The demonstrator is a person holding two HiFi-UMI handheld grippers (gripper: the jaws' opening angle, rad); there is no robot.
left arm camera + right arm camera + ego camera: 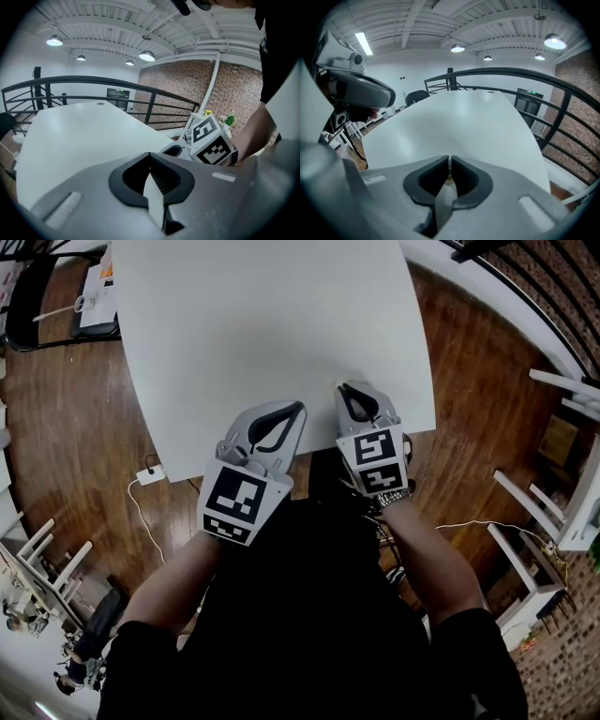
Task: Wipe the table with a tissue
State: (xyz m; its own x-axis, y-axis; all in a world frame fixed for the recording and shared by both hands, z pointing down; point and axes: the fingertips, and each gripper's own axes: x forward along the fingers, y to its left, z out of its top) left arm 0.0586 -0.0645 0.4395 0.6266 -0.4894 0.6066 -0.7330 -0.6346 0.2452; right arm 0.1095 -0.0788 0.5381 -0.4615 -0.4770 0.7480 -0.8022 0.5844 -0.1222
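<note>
A bare white table point(262, 324) fills the upper middle of the head view, and no tissue shows in any view. My left gripper point(298, 407) hovers over the table's near edge, jaws closed tip to tip with nothing between them. My right gripper point(343, 388) sits close beside it to the right, also over the near edge, shut and empty. In the left gripper view my left gripper point(150, 153) points along the table top point(79, 136), with the right gripper's marker cube point(211, 140) just to its right. In the right gripper view my right gripper point(449, 159) faces the long table top point(459, 122).
Wooden floor point(66, 427) surrounds the table. A white power strip point(150, 474) with a cable lies on the floor by the near left corner. White chairs point(553, 512) stand to the right and a black chair point(28, 296) at the far left. A black railing point(562, 108) runs beyond the table.
</note>
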